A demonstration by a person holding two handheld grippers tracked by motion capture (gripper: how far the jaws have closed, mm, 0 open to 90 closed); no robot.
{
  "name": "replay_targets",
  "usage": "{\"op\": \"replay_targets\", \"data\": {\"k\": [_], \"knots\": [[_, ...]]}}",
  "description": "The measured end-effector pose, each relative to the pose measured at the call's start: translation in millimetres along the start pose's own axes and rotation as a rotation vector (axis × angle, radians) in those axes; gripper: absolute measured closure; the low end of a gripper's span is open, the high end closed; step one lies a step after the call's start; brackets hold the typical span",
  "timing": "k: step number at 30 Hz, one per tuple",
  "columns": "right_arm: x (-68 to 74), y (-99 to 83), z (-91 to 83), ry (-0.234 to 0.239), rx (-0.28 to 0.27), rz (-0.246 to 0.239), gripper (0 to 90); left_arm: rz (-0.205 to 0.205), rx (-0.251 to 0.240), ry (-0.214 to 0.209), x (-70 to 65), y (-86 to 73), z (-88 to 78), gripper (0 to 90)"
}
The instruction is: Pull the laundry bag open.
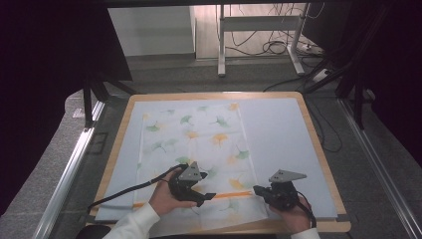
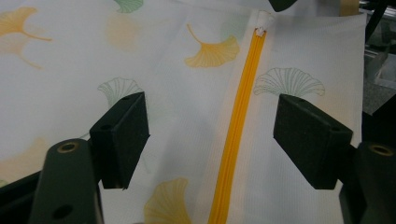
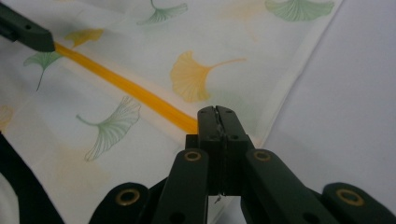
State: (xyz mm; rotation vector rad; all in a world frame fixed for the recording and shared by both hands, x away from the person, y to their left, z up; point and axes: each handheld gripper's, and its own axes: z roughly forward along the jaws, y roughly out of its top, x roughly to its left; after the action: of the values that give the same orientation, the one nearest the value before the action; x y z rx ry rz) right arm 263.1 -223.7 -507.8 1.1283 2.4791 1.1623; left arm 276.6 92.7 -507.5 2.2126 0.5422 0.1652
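From the high view, a white cloth cover (image 1: 199,149) printed with green and orange leaves lies flat on a pale blue mat (image 1: 278,129) that covers a wooden counter (image 1: 318,149). An orange zipper (image 1: 226,194) runs across the cover near its close edge. The left tongs (image 1: 206,196) rest on the cover at the zipper, held by the person's left hand (image 1: 166,196) in a white sleeve. The right tongs (image 1: 259,189) sit at the right end of the zipper, by the cover's right edge, with the right hand (image 1: 291,214) behind them. A black cable (image 1: 124,191) trails from the left tongs toward the left side of the counter.

In the left gripper view, the left tongs (image 2: 212,140) stand wide apart above the cover (image 2: 70,60), gripping nothing. The zipper (image 2: 238,126) runs up between the two pads, nearer the right one, and ends at a small white tab (image 2: 264,21) at the top.

In the right gripper view, the right tongs (image 3: 218,122) are pressed together at the near end of the zipper (image 3: 126,86), close to the cover's (image 3: 140,140) edge, where the blue mat (image 3: 350,102) begins. Whether they pinch the cloth or the zipper's pull cannot be told. One jaw of the left tongs (image 3: 25,31) shows at the far end of the zipper, top left.
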Motion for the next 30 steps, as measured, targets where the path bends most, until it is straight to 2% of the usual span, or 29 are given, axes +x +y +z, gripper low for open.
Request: {"op": "replay_targets", "data": {"k": [3,5,7,8,12,13,15,17,20,21,23,28,30], "knots": [[2.5,-6.1,-2.1,0.007,0.015,-0.001,88.9,-0.007,-0.002,-0.003,2.8,0.5,2.7,27.2],[4.7,-10.2,-2.7,0.005,0.027,-0.001,88.9,-0.025,-0.009,-0.027,7.9,2.7,6.1,28.3],[6.5,-12.3,-4.1,0.004,0.032,0.002,88.9,0.006,0.013,-0.011,9.2,6.1,8.8,28.3],[6.5,-12.3,-4.1,0.004,0.032,0.002,88.9,0.006,0.013,-0.011,9.2,6.1,8.8,28.2],[8.3,-19.0,-9.5,-0.012,0.038,0.013,88.9,0.030,0.012,-0.043,5.7,15.2,17.7,28.0],[8.8,-20.2,-10.7,-0.016,0.039,0.019,88.9,0.063,0.022,-0.043,2.5,18.8,21.7,28.0],[9.3,-21.2,-11.5,-0.019,0.037,0.020,88.9,0.061,0.021,-0.055,1.2,20.2,23.6,28.3],[10.2,-23.1,-12.9,-0.021,0.039,0.025,88.9,0.084,0.034,-0.064,-2.1,23.6,27.7,28.2],[10.6,-23.4,-12.4,-0.020,0.043,0.028,88.9,0.082,0.024,-0.078,-3.8,25.6,30.4,28.5],[11.4,-23.4,-12.1,-0.018,0.046,0.026,88.9,0.049,0.009,-0.093,-3.6,26.3,32.8,28.9],[11.5,-23.4,-12.2,-0.014,0.047,0.025,88.9,0.047,0.020,-0.082,-1.9,26.3,34.1,29.1],[11.9,-23.1,-10.8,-0.007,0.047,0.027,88.9,0.033,0.012,-0.087,-0.5,26.4,38.3,30.3],[12.4,-21.6,-8.2,0.001,0.055,0.020,88.9,0.048,0.041,-0.072,0.0,26.5,43.9,30.9]]}}
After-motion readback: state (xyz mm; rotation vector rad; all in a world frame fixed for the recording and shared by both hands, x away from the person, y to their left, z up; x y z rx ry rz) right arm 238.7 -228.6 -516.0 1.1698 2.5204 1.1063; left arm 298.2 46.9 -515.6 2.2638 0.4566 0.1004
